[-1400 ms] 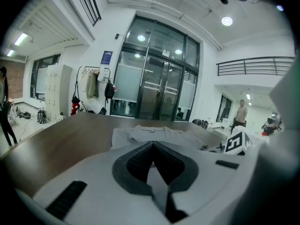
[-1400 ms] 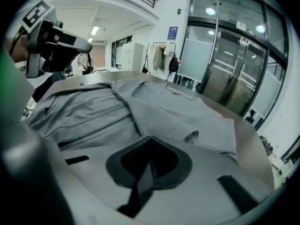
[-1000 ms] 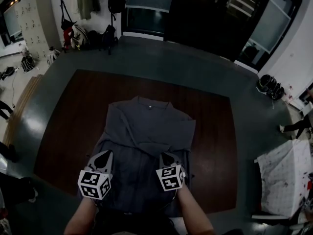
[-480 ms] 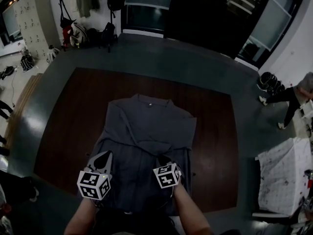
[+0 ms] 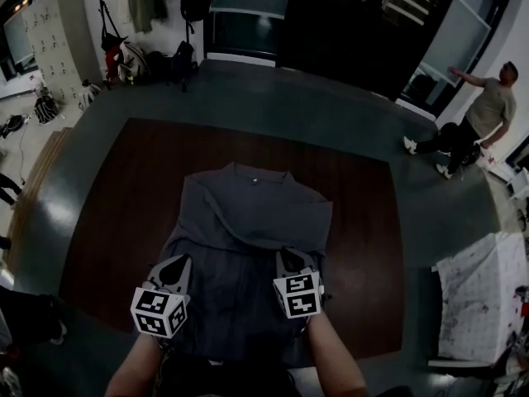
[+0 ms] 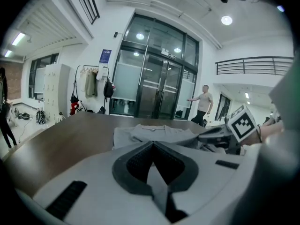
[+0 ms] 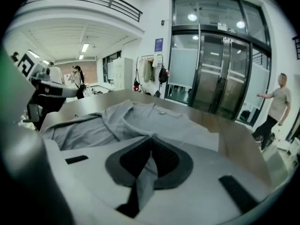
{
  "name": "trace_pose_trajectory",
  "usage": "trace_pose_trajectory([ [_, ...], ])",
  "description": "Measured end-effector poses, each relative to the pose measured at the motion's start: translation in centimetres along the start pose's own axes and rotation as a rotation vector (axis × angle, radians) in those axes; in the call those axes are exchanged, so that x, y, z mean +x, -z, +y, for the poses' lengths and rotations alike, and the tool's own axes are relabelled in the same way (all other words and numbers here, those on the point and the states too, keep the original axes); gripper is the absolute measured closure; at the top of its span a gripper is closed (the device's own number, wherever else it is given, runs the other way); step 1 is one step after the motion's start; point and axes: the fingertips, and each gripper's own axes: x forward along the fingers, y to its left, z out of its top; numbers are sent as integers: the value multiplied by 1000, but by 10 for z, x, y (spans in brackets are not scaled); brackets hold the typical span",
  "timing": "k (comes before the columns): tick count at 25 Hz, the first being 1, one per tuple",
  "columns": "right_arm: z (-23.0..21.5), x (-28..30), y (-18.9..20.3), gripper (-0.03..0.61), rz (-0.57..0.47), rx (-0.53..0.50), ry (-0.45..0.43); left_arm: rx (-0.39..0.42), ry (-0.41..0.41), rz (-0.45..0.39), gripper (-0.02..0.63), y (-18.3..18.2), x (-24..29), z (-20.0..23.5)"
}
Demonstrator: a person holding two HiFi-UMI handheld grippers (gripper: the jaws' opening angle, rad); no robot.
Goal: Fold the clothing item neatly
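Sleeves apparently folded in, the grey shirt lay on the counter, its near hem clamped by the left hand-held gripper and the right hand-held gripper — whose jaws had just been closing on it — the hem-to-collar fold seemingly still ahead.

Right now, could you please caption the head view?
Left gripper grips the grey shirt; the right gripper has just closed its jaws on it.
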Motion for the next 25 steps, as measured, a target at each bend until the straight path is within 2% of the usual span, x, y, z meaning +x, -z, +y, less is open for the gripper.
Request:
trace_pose_trajectory([
  [3, -29, 3, -26, 574, -26, 3, 39, 7, -4, -9, 606, -6, 7, 5],
  [7, -67, 14, -34, 574, -6, 106, 77, 1, -16, -11, 606, -12, 17, 13],
  [13, -103, 48, -6, 574, 109, 202, 119, 2, -27, 7, 606, -12, 34, 22],
  [16, -113, 61, 6, 561, 131, 204, 154, 2, -26, 22, 606, -11, 38, 22],
  [18, -123, 64, 10, 531, 134, 204, 196, 6, -25, 30, 606, -10, 40, 20],
  [21, -142, 51, 14, 525, 113, 239, 283, 9, -24, 33, 606, -9, 39, 17],
  [22, -141, 47, 17, 525, 111, 260, 276, 8, -26, 32, 606, -8, 38, 16],
  [23, -134, 45, 20, 526, 118, 287, 232, 6, -28, 31, 606, -8, 36, 15],
  [25, -109, 46, 29, 525, 154, 341, 96, -1, -33, 30, 606, -7, 32, 14],
])
